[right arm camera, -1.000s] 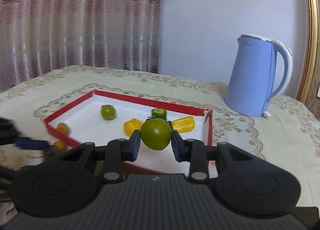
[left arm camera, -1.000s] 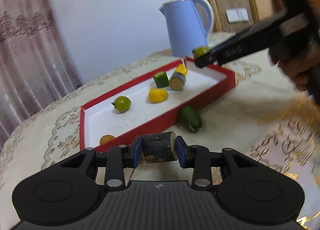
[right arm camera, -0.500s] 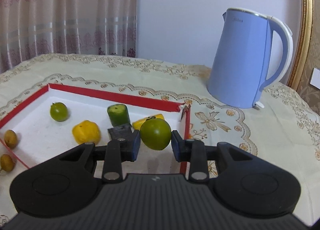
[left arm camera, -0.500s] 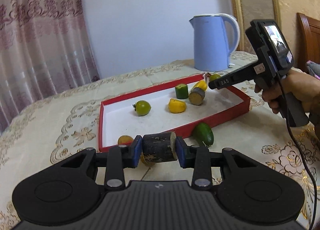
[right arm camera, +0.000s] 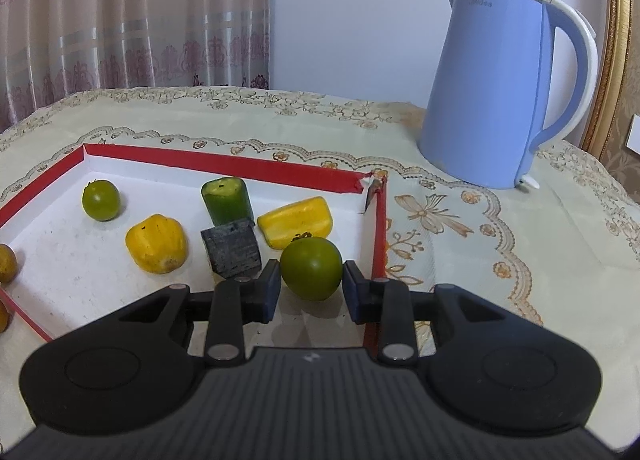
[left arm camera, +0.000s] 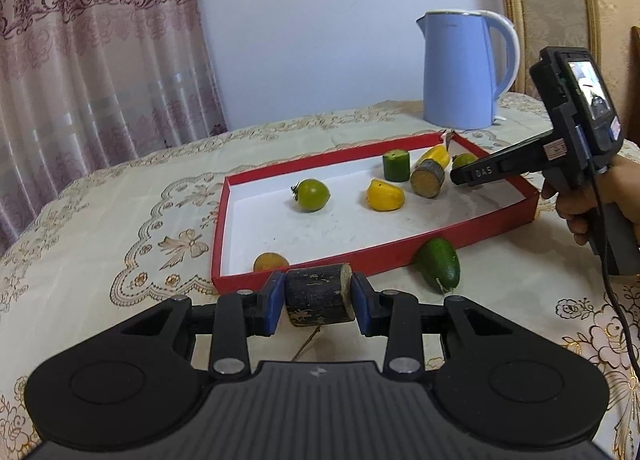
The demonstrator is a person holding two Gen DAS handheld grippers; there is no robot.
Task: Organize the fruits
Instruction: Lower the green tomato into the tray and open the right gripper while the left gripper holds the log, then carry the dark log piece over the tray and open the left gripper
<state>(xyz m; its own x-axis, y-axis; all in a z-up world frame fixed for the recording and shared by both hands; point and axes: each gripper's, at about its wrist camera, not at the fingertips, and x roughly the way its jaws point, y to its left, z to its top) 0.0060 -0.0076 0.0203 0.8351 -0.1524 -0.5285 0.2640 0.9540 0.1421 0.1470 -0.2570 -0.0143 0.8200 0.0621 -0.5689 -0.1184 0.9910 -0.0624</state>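
My left gripper (left arm camera: pixel 316 298) is shut on a dark sugarcane piece (left arm camera: pixel 318 294) and holds it just before the near wall of the red tray (left arm camera: pixel 360 256). My right gripper (right arm camera: pixel 310 286) sits low inside the tray's far right corner around a green tomato (right arm camera: pixel 312 266); its pads (right arm camera: pixel 272 284) stand a little apart from the fruit. In the tray (right arm camera: pixel 224 164) lie another green tomato (left arm camera: pixel 312 194), a yellow fruit (left arm camera: pixel 385 194), a green cylinder piece (left arm camera: pixel 396 165), a sugarcane piece (left arm camera: pixel 427 180) and a yellow piece (right arm camera: pixel 296 220).
A green avocado (left arm camera: pixel 438 264) lies on the tablecloth outside the tray's near wall. A small brown fruit (left arm camera: pixel 271 261) is in the tray's near corner. A blue kettle (left arm camera: pixel 460 68) stands behind the tray. The right hand (left arm camera: pixel 592 196) holds its gripper at the right.
The right gripper has lowered the green tomato into the tray's right corner and its jaws have opened slightly. The left gripper pulled back and rose, still holding the sugarcane piece.
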